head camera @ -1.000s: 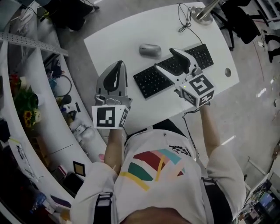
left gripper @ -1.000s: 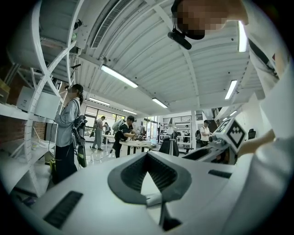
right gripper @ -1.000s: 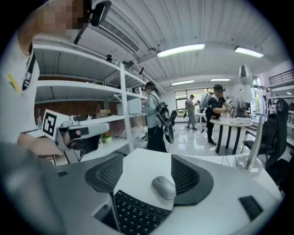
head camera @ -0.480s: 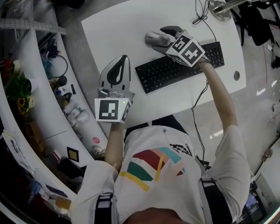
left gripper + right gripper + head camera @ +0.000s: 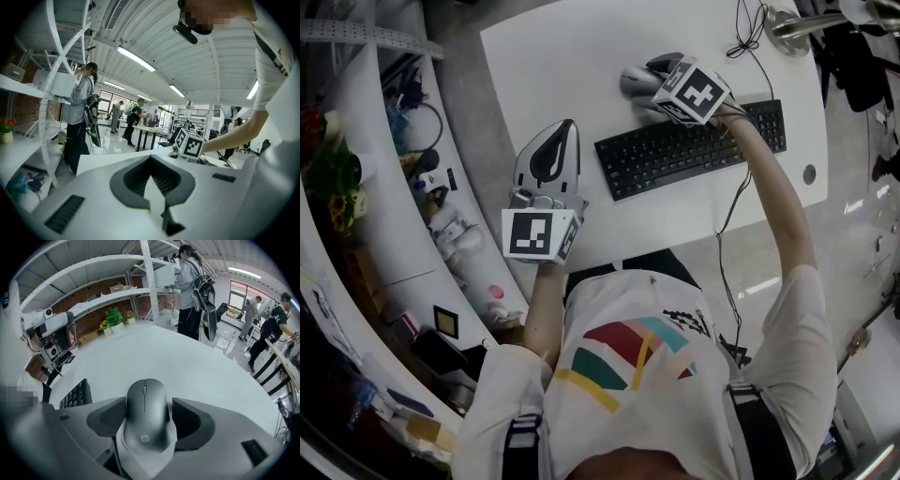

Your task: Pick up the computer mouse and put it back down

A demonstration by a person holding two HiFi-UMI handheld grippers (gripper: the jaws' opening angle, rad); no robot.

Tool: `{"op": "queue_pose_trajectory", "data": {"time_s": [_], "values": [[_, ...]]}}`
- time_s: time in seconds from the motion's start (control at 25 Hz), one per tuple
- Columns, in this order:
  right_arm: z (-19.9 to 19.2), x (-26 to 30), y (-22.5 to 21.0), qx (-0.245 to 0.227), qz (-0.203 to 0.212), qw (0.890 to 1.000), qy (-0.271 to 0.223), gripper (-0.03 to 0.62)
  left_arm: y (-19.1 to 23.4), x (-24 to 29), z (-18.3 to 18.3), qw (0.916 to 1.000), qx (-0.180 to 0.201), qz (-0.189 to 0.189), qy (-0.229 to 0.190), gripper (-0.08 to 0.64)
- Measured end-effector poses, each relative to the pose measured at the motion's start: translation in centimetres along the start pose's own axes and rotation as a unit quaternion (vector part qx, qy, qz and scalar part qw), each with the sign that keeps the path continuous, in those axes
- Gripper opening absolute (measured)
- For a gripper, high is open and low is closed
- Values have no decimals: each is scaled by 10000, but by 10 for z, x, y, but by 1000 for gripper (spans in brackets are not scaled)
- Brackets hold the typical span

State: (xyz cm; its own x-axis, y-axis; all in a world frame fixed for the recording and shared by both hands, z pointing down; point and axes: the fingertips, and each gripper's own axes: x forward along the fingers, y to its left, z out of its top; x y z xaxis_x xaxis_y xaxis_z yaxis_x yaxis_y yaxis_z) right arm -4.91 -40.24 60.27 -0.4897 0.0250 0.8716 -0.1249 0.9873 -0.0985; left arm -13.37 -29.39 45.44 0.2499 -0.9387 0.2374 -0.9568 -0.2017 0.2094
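Note:
The grey computer mouse (image 5: 630, 81) (image 5: 145, 420) lies on the white table (image 5: 553, 56) just beyond the black keyboard (image 5: 689, 150). My right gripper (image 5: 639, 79) (image 5: 146, 404) reaches over the keyboard and has a jaw on each side of the mouse, pads against its sides. The mouse looks to be resting on the table. My left gripper (image 5: 564, 128) (image 5: 151, 157) hovers at the table's near left corner, shut and empty, well away from the mouse.
A black cable (image 5: 750, 37) runs from the keyboard toward a metal stand base (image 5: 787, 19) at the far right corner. Curved shelves (image 5: 384, 187) with clutter line the left side. People stand among distant tables in the gripper views.
A second ago my right gripper was above the keyboard's near side; it has moved out to the mouse and set its jaws around it. The left gripper has stayed put.

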Motion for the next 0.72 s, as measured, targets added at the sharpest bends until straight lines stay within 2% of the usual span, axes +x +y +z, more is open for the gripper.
{"op": "queue_pose_trajectory", "data": {"time_s": [0.16,0.4,0.6,0.72], "values": [[0,3,-3,-61,-69,9995,304,304,11,-3,0,9999,-13,136,-21,44],[-1,3,-3,-126,-151,9989,428,296,20,-12,-3,9997,-18,259,-13,43],[1,3,-3,-168,-335,9986,363,293,25,-23,-1,9993,5,358,-46,43],[9,-2,-6,-23,-470,9987,207,293,26,-28,4,9992,24,402,-88,43]]}}
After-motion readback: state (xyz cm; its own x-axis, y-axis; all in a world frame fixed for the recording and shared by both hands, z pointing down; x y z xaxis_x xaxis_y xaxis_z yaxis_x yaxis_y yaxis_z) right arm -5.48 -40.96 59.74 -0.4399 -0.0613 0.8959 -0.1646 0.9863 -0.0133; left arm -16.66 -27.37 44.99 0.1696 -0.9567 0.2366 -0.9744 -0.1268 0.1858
